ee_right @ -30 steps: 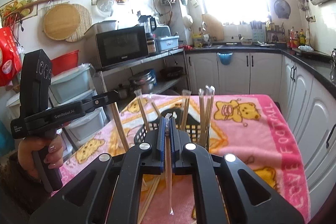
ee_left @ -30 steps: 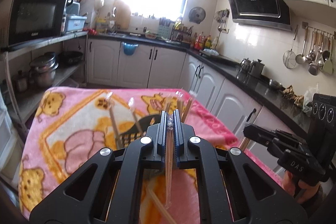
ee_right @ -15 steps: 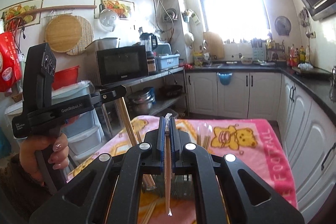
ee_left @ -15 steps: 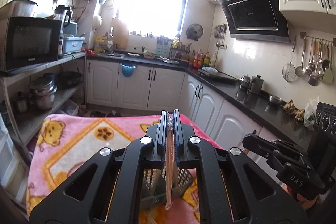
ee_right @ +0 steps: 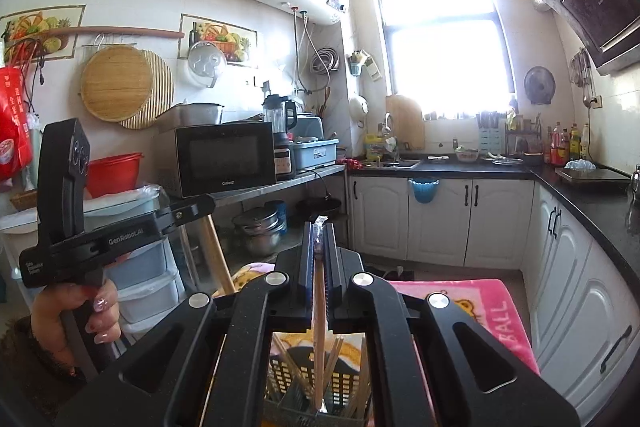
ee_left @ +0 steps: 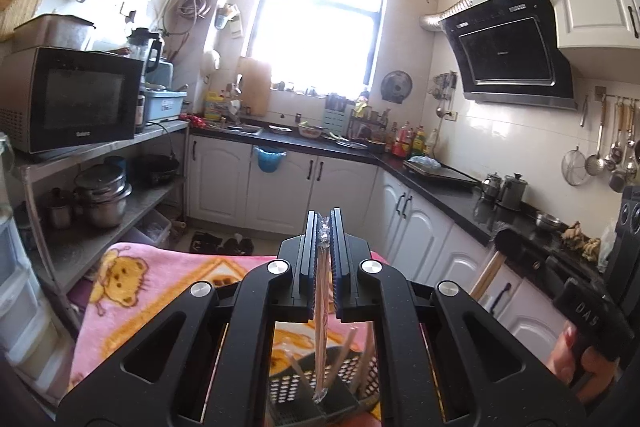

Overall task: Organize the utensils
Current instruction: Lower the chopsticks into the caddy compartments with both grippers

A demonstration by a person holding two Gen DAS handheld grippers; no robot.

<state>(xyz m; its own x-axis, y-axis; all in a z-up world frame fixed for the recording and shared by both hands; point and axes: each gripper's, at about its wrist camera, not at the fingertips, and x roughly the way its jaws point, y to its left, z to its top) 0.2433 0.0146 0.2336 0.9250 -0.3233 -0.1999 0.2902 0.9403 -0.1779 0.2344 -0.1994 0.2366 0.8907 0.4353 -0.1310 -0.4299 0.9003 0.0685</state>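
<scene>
My left gripper (ee_left: 322,227) is shut on a pair of wooden chopsticks in a clear plastic sleeve (ee_left: 321,339), held upright with the lower end just above a black perforated utensil basket (ee_left: 292,383). My right gripper (ee_right: 319,231) is shut on another sleeved pair of chopsticks (ee_right: 319,339), its lower end over the same basket (ee_right: 280,375). Several wrapped chopsticks stand inside the basket. The right gripper shows at the right of the left wrist view (ee_left: 504,247); the left gripper shows at the left of the right wrist view (ee_right: 200,205).
The basket sits on a table covered by a pink bear-print blanket (ee_left: 116,291). A metal shelf with a microwave (ee_left: 68,99) and pots stands left. White cabinets and a dark counter (ee_left: 440,179) run behind and right.
Both grippers have tilted upward and risen with their chopsticks; the table has dropped to the bottom of both views and the basket now lies directly under the chopstick ends.
</scene>
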